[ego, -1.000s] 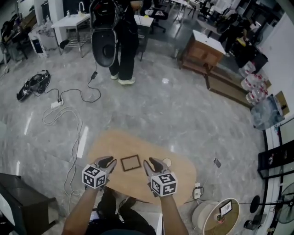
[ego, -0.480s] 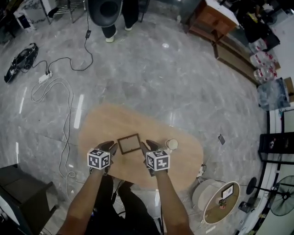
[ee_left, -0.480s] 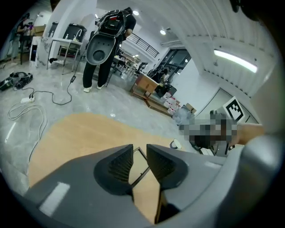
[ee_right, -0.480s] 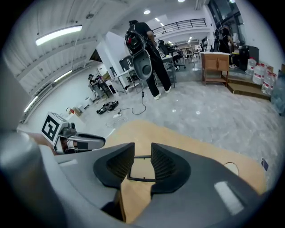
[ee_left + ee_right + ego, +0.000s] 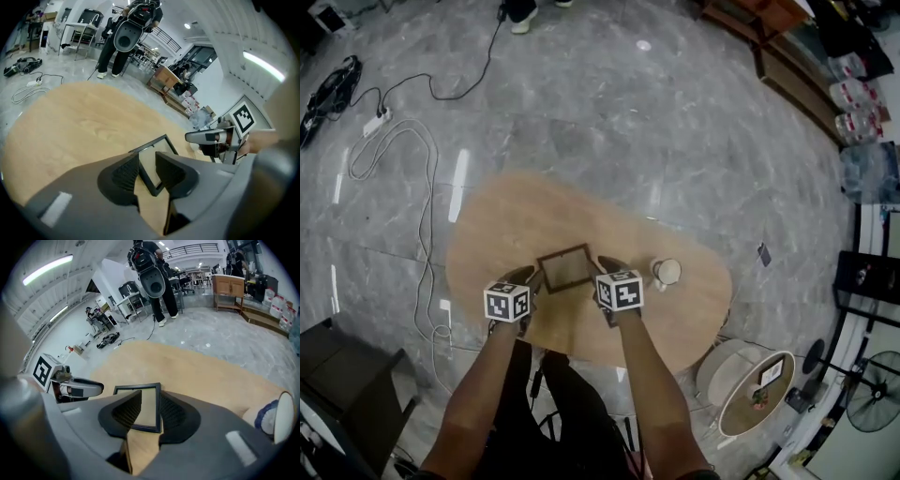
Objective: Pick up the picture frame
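Your left gripper point(image 5: 146, 161) has its jaws a narrow gap apart and holds nothing. Through that gap you see the near corner of the picture frame point(image 5: 158, 149), which lies flat on the wooden table point(image 5: 70, 126) just ahead of the tips.

Your right gripper point(image 5: 150, 393) is parted by a similar slim gap, with nothing clamped. The frame's glass fills the gap, and its right rail runs close along the inner face of the right-hand jaw. You cannot tell from that view whether they touch.

Only the head view gives you the whole layout. The frame sits between the two sets of jaws, with the left jaws at its near left corner and the right jaws at its right edge.

A white cup point(image 5: 275, 420) stands on the table off to the right of the right jaws, apart from them. It shows in the right gripper view and the head view, but not in the left gripper view.

Each gripper view catches the other gripper across the frame.

Both gripper views show a standing person point(image 5: 126, 33) past the table's far edge, while the head view shows only shoes at its top. The head view also shows cables point(image 5: 389, 159) on the floor, well to the left of the left jaws.
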`<state>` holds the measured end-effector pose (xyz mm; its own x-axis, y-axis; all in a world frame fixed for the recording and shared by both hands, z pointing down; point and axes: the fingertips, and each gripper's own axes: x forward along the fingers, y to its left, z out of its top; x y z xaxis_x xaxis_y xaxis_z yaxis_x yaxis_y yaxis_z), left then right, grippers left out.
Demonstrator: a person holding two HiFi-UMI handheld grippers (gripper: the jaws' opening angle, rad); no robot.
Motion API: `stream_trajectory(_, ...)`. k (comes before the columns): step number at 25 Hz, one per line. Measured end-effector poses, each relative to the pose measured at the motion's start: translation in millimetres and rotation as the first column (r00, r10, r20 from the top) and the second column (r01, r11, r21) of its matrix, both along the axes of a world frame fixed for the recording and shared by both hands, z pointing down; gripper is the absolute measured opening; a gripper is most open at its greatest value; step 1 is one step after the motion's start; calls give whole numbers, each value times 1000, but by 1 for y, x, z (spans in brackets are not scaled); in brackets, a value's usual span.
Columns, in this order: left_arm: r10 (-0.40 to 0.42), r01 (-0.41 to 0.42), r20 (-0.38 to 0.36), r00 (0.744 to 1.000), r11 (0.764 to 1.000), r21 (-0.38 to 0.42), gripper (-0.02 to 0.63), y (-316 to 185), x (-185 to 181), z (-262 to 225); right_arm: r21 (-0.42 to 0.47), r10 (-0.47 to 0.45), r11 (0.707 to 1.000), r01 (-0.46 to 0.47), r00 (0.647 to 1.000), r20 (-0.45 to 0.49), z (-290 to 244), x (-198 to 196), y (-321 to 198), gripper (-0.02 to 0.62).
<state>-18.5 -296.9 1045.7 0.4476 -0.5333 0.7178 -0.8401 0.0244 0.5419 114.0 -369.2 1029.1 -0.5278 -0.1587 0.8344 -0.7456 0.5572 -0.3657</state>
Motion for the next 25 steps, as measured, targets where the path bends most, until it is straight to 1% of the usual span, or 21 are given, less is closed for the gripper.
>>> stream_trajectory(4, -20, 19, -13, 1000, 999, -30, 112, 2, 4, 23, -49, -23, 999, 21, 999, -33, 32, -3, 0, 99)
stream_trajectory(9, -39, 38, -13, 999, 997, -68, 129, 6, 11, 45, -110, -42, 993, 37, 998, -44, 62, -4, 7, 98)
stream_trajectory(11, -61, 61, -5, 998, 996, -66, 99, 5, 9, 48, -117, -46, 992, 42, 998, -32, 64, -5, 7, 98)
stream_trajectory(13, -94, 92, -18, 995, 994, -63, 92, 4, 9, 47, -120, -70, 991, 66, 997, -23, 62, -7, 12, 97)
stream_trajectory(15, -108, 106, -34, 994, 993, -57, 132, 2, 13, 45, -116, -97, 989, 92, 995, -38, 62, -8, 20, 104)
stream_trajectory(17, -76, 75, -23, 997, 996, -42, 166, 2, 18, 40, -119, -83, 990, 78, 996, -38, 59, -6, 26, 114)
stream_trajectory(21, -2, 2, 11, 1000, 1000, 17, 161, -6, 21, 15, -68, -14, 998, 14, 1000, -1, 33, -1, 27, 114)
stream_trajectory(25, 51, -57, 55, 997, 993, 107, 158, -22, 20, -31, 14, 33, 999, -34, 999, 34, -11, 0, 20, 114)
